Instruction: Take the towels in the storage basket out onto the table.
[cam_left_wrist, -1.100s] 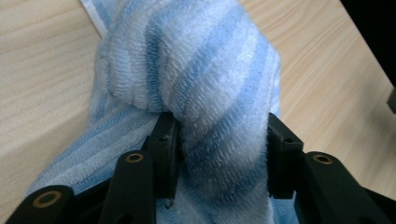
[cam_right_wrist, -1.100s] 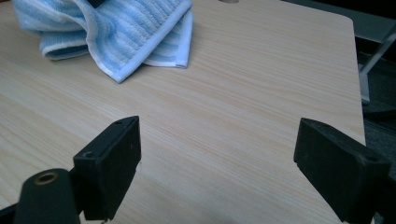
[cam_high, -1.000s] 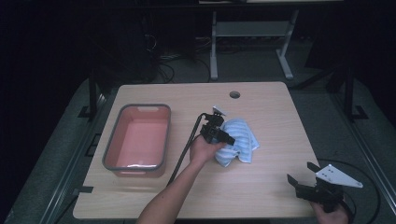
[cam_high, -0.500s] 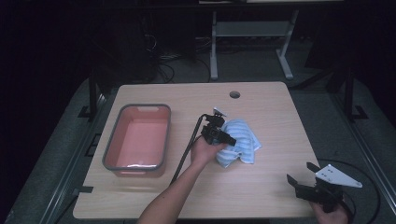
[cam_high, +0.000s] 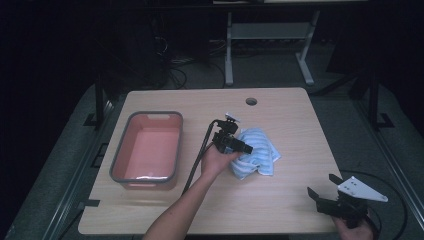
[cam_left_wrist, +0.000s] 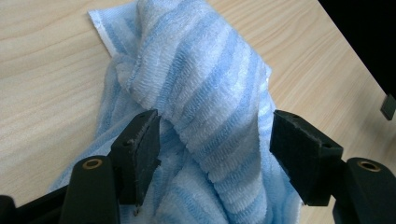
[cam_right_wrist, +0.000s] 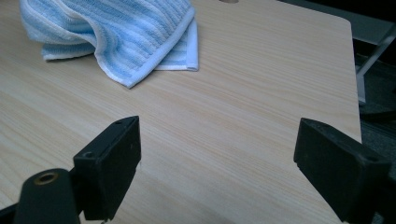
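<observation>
Left gripper view — towel (cam_left_wrist: 205, 93) fold between just-opening jaws, unpinched.

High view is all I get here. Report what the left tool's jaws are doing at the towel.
Observer: In the left gripper view, the left tool has just been opening its jaws. A raised fold of the blue striped towel stands between them, not pinched.
Operator: Now check the right tool's jaws.
Observer: The right tool stands open over the bare table, with nothing between its jaws.
Operator: Give me the towel's near edge from that side.
Observer: In the right gripper view, the towel's white-hemmed edges lie flat on the wood, apart from that tool.
</observation>
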